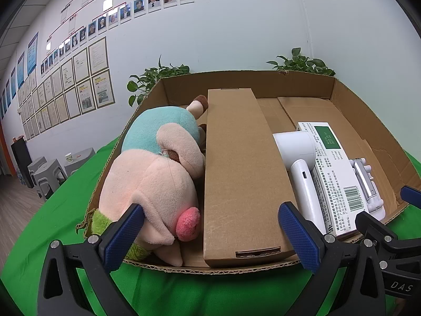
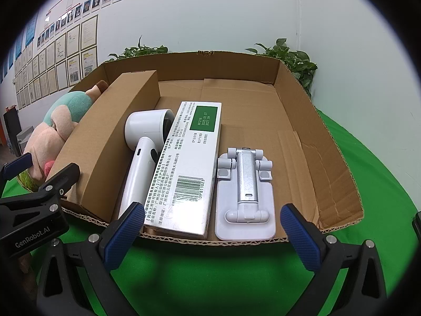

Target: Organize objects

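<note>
Cardboard tray [image 2: 329, 173] on the green cloth [image 2: 210, 271] holds plush toy [image 1: 158, 173], long brown box [image 1: 236, 173], white handheld device [image 2: 142, 158], medicine box [image 2: 189, 168], folding stand [image 2: 246, 189], side by side. I see my left gripper [image 1: 210, 237] and right gripper [image 2: 213, 237] spread wide, holding nothing, at the tray's near edge.

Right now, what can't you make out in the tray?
- Plush toy: face turned away in the left view; mostly behind the long brown box in the right.
- Hair dryer: nozzle end hidden behind the medicine box.
- Medicine box small print: too small.

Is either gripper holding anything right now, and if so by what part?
Nothing is held. The left gripper and right gripper are both open.
</note>
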